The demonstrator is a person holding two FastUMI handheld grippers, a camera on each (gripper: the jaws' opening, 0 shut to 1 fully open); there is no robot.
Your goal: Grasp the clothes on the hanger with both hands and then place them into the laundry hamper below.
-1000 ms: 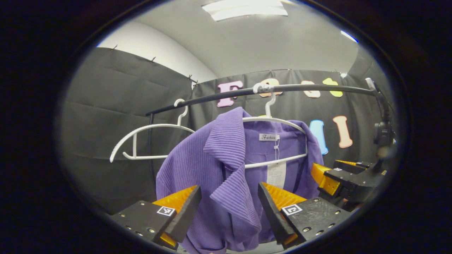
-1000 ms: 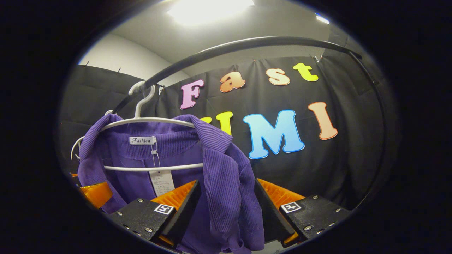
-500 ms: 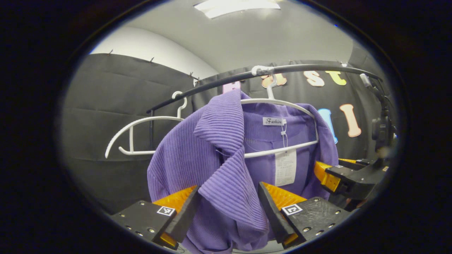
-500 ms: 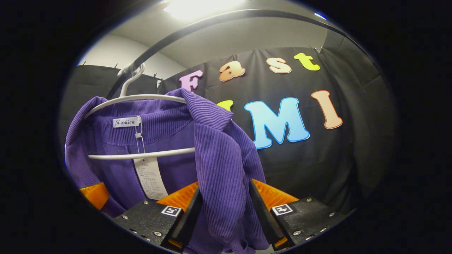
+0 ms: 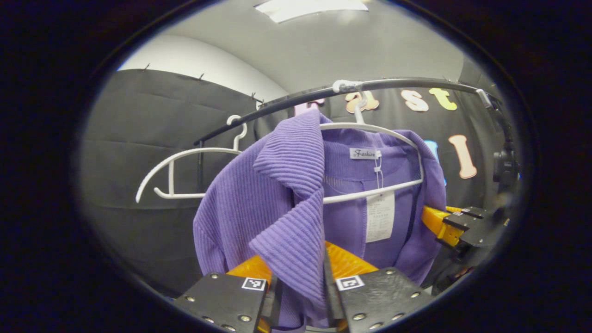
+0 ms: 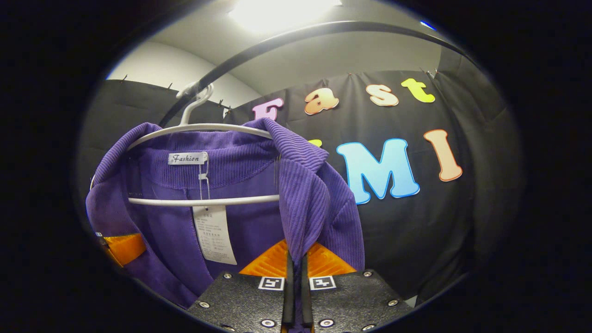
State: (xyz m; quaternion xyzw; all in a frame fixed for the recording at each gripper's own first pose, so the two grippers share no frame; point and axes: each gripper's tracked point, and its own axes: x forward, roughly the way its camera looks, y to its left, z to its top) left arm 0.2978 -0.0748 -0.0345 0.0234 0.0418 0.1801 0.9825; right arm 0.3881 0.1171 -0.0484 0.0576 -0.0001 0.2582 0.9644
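Under the black curved metal rail (image 5: 407, 84), the purple ribbed knit cardigan (image 5: 259, 194) hangs open on a white plastic hanger (image 5: 370, 129), one front panel to each side, which gives each hand its own edge to take. Left hand-held gripper (image 5: 300, 296) is pressed together on the ribbed lapel of one panel; right hand-held gripper (image 6: 296, 296) pinches the opposite front edge low down, its fingers nearly touching through the thin fabric. Gripping both fronts below the collar should let the garment be drawn off the hanger evenly rather than dragging it sideways. A second white plastic hanger (image 5: 185, 159) hangs bare beside it. The grasp looks done; lifting the cardigan clear comes next.
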